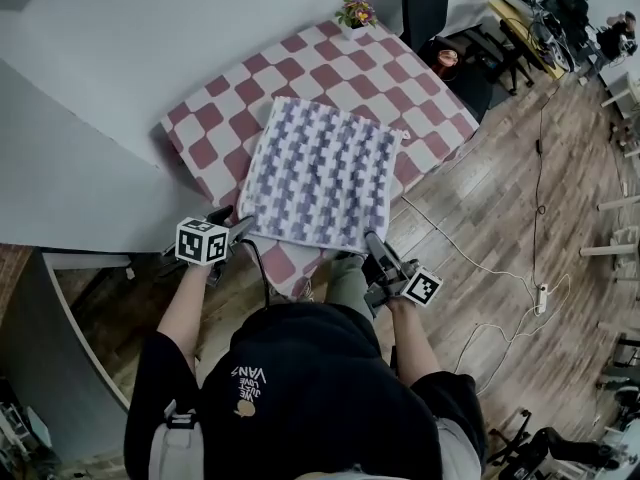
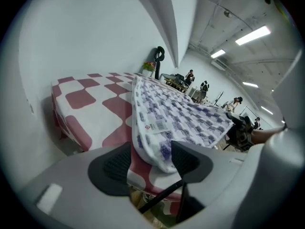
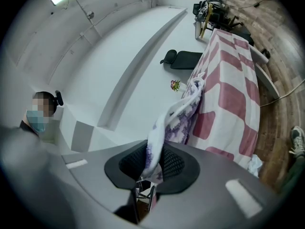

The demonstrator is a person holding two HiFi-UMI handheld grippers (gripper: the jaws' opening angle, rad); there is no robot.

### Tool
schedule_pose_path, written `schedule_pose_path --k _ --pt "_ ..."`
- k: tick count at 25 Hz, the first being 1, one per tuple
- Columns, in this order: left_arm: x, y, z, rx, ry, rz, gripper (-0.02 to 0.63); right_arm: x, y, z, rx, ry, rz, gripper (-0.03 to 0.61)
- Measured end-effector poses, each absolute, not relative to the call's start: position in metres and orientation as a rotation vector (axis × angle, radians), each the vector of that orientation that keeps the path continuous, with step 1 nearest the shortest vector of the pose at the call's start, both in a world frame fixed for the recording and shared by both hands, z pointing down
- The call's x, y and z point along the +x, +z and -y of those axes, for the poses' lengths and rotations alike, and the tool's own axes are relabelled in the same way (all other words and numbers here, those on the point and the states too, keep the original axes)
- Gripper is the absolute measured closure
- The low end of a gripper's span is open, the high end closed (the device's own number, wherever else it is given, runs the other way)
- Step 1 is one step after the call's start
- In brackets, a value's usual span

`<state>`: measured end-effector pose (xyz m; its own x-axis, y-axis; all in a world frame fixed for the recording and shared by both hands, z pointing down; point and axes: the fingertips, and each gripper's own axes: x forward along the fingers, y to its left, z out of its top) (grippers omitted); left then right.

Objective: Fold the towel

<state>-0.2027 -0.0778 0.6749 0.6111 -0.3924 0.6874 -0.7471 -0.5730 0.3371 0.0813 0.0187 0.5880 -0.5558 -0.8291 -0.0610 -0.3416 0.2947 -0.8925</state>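
A purple-and-white checked towel (image 1: 320, 173) lies spread flat on a table under a red-and-white checked cloth (image 1: 330, 68). My left gripper (image 1: 240, 230) is at the towel's near left corner. In the left gripper view its jaws (image 2: 150, 162) stand wide apart; the towel corner (image 2: 162, 149) with its label droops between them, and the pads do not press on it. My right gripper (image 1: 375, 248) is at the near right corner. In the right gripper view it (image 3: 153, 162) is shut on the towel's edge (image 3: 178, 113), which rises bunched from the pads.
A small flower pot (image 1: 355, 13) stands at the table's far edge, with a black chair (image 1: 428, 3) behind it. White wall panels run along the left. Cables and a power strip (image 1: 542, 295) lie on the wooden floor to the right. People work at desks far off.
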Motion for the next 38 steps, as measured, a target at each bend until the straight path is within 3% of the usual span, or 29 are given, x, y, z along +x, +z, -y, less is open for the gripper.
schedule_pose_path --k 6,7,9,11,12,31,38 --pt "-0.202 0.681 0.084 2.199 0.867 0.822 0.376 0.078 0.583 -0.025 -1.003 -1.270 -2.107 0.503" --pt "-0.201 0.681 0.083 2.197 0.884 0.805 0.377 0.077 0.581 -0.027 -0.989 -1.276 -2.121 0.475" --pt "-0.196 0.683 0.080 2.198 0.925 0.758 0.446 0.075 0.581 -0.028 -0.994 -1.282 -2.153 0.466" --pt "-0.187 0.685 0.077 2.190 0.924 0.711 0.551 0.073 0.589 -0.027 -1.039 -1.293 -2.174 0.529" --pt "-0.184 0.686 0.077 2.185 0.911 0.706 0.559 0.072 0.595 -0.026 -1.062 -1.313 -2.173 0.535" --pt "-0.202 0.601 0.019 1.920 0.163 0.522 0.575 0.105 0.599 -0.076 -1.040 -1.561 -1.892 0.551" --pt "-0.182 0.568 0.066 1.915 -0.058 0.539 0.574 0.132 0.577 -0.037 -1.061 -1.519 -1.722 0.551"
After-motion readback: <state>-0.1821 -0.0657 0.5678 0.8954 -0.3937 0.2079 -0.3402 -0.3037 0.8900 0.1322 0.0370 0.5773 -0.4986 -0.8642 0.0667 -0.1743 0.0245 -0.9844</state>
